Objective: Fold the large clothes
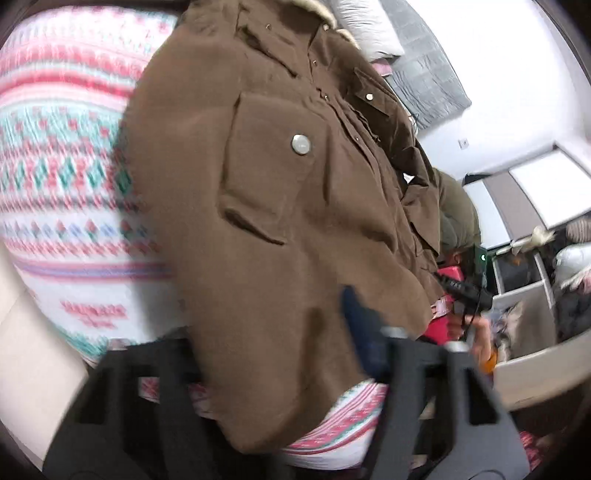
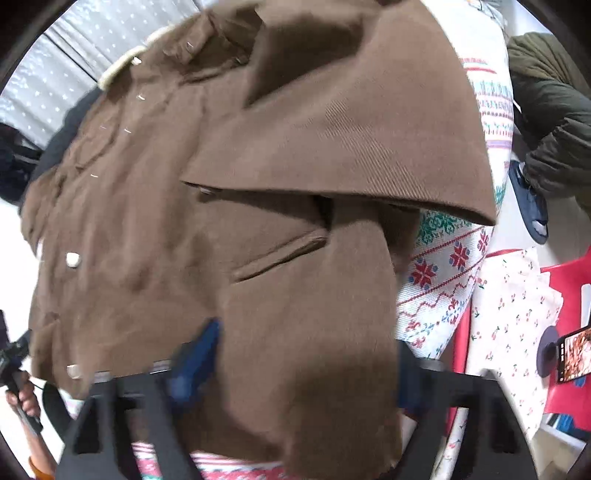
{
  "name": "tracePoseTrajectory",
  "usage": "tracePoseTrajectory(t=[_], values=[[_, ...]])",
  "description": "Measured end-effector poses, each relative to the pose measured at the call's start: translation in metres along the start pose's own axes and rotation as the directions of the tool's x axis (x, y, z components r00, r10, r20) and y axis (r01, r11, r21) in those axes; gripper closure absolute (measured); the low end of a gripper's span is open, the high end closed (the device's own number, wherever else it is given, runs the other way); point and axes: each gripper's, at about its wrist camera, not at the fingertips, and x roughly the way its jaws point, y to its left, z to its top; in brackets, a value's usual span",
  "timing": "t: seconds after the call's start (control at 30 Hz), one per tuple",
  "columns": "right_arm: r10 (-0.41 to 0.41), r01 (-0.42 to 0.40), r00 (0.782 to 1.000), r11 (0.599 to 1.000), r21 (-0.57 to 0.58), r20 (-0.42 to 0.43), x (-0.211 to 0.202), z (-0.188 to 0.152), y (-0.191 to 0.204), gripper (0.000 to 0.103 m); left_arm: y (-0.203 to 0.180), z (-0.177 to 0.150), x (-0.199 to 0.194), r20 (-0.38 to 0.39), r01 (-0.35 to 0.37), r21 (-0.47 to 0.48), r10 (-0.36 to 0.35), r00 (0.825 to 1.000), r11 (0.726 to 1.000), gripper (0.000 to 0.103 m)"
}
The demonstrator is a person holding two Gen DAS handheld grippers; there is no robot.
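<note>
Hem of the brown corduroy jacket (image 1: 258, 206) sits pinched in both my left claw (image 1: 295, 369) and right claw (image 2: 295, 369), lifted off the patterned quilt (image 1: 55, 147) for folding

The coat (image 1: 258, 206) lies on the bed cover (image 1: 62, 155) and fills the middle of both views. In the left wrist view the cover shows at the left and the pillows (image 1: 365, 29) sit at the top, behind the coat's collar. In the right wrist view a sleeve (image 2: 354, 140) is folded over the coat's top right part. A jacket (image 2: 554, 110) sits at the far right edge, and a phone (image 2: 574, 354) is at the lower right.
</note>
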Motion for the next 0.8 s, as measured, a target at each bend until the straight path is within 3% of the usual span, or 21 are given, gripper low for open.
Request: tracePoseTrajectory(t=[0.03, 0.13, 0.27, 0.33, 0.4, 0.43, 0.47, 0.5, 0.53, 0.57, 0.6, 0.63, 0.67, 0.73, 0.77, 0.8], values=[[0.017, -0.017, 1.0, 1.0, -0.007, 0.016, -0.007, -0.002, 0.003, 0.078, -0.003, 0.0, 0.001, 0.0, -0.036, 0.005, 0.036, 0.999, 0.999, 0.09], [0.02, -0.017, 0.997, 0.999, -0.038, 0.081, -0.036, -0.01, 0.01, 0.085, -0.018, 0.005, -0.026, 0.062, -0.038, -0.023, 0.039, 0.997, 0.999, 0.094], [-0.005, 0.021, 0.98, 0.997, -0.08, 0.198, -0.085, -0.013, 0.014, 0.088, -0.052, 0.009, -0.108, 0.257, -0.015, 0.016, 0.011, 0.966, 1.0, 0.096], [0.003, 0.018, 0.971, 0.996, -0.084, 0.241, -0.113, -0.014, 0.012, 0.088, -0.063, 0.008, -0.13, 0.274, -0.017, 0.02, 0.011, 0.962, 1.0, 0.096], [-0.022, 0.051, 0.96, 0.994, -0.096, 0.28, -0.135, -0.015, 0.011, 0.088, -0.071, 0.006, -0.143, 0.261, -0.067, 0.061, 0.049, 0.964, 0.996, 0.094], [-0.025, 0.054, 0.962, 0.993, -0.101, 0.274, -0.142, -0.016, 0.007, 0.087, -0.073, 0.005, -0.14, 0.234, -0.111, 0.088, 0.088, 0.968, 0.99, 0.092], [-0.014, 0.041, 0.969, 0.994, -0.102, 0.249, -0.142, -0.018, 0.005, 0.086, -0.074, 0.002, -0.126, 0.184, -0.199, 0.141, 0.172, 0.968, 0.97, 0.085], [-0.007, 0.029, 0.977, 0.995, -0.097, 0.214, -0.139, -0.018, 0.002, 0.079, -0.068, 0.002, -0.112, 0.141, -0.284, 0.176, 0.261, 0.955, 0.943, 0.075], [-0.035, 0.052, 0.985, 0.994, -0.098, 0.169, -0.13, -0.019, -0.002, 0.071, -0.063, -0.002, -0.098, 0.103, -0.385, 0.196, 0.371, 0.923, 0.902, 0.073], [-0.089, 0.103, 0.988, 0.989, -0.106, 0.129, -0.117, -0.02, -0.006, 0.067, -0.056, -0.008, -0.084, 0.077, -0.487, 0.207, 0.482, 0.873, 0.848, 0.073], [-0.123, 0.134, 0.987, 0.985, -0.112, 0.104, -0.108, -0.013, 0.002, 0.063, -0.047, -0.014, -0.071, 0.056, -0.577, 0.232, 0.581, 0.812, 0.783, 0.073], [-0.163, 0.171, 0.984, 0.977, -0.126, 0.072, -0.098, -0.017, 0.001, 0.063, -0.045, -0.016, -0.069, 0.058, -0.603, 0.245, 0.609, 0.791, 0.76, 0.073], [-0.18, 0.186, 0.982, 0.973, -0.134, 0.059, -0.095, -0.019, 0.002, 0.063, -0.042, -0.017, -0.069, 0.073, -0.613, 0.251, 0.617, 0.783, 0.749, 0.069], [-0.218, 0.226, 0.973, 0.964, -0.139, 0.073, -0.097, -0.024, -0.001, 0.061, -0.039, -0.011, -0.083, 0.12, -0.604, 0.212, 0.593, 0.796, 0.768, 0.051], [-0.225, 0.236, 0.97, 0.962, -0.141, 0.088, -0.098, -0.023, 0.003, 0.059, -0.042, -0.009, -0.09, 0.144, -0.599, 0.194, 0.582, 0.8, 0.777, 0.036], [-0.225, 0.239, 0.969, 0.96, -0.143, 0.106, -0.103, -0.019, 0.004, 0.052, -0.046, -0.004, -0.096, 0.176, -0.595, 0.179, 0.569, 0.803, 0.784, 0.026]])
